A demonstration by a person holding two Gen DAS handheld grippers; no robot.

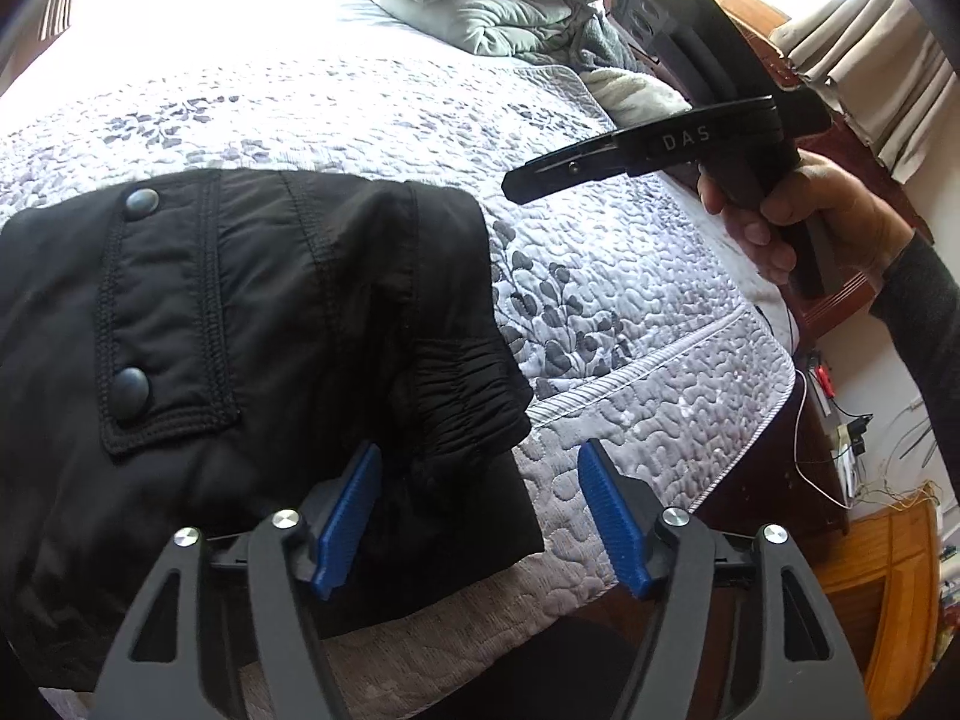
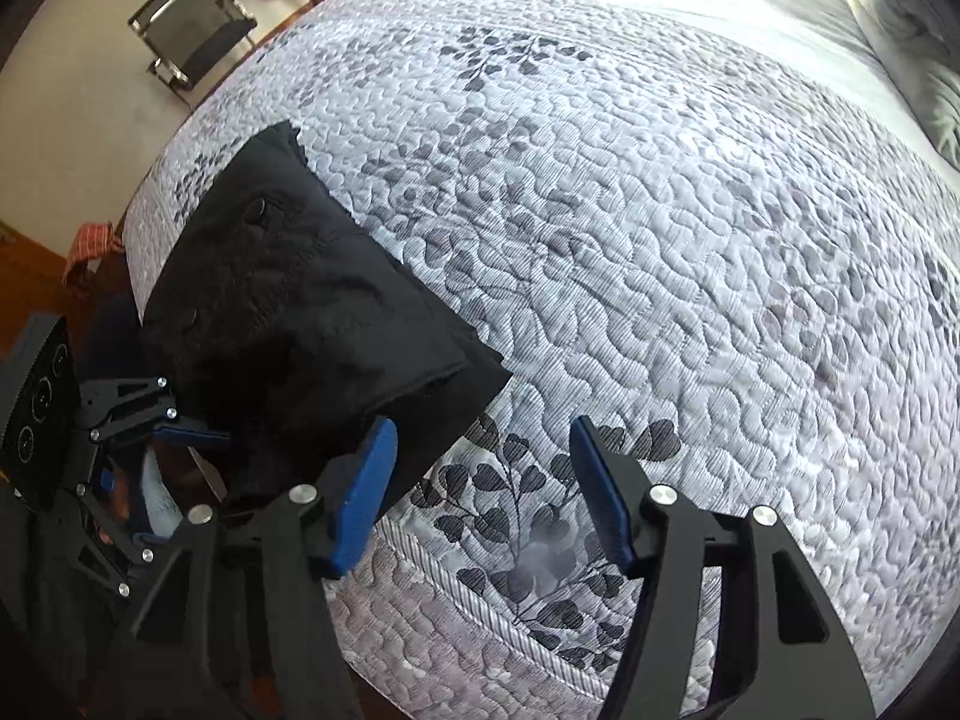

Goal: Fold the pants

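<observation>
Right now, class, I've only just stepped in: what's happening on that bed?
A person holding tongs in each hand is folding black pants on a quilted bedspread. The pants lie in a compact folded bundle near the bed's edge. Both the left tongs and the right tongs are open and hold nothing; the left ones sit at the bundle's near corner, the right ones just beside it over bare quilt. A grey blanket is heaped further up the bed.
</observation>
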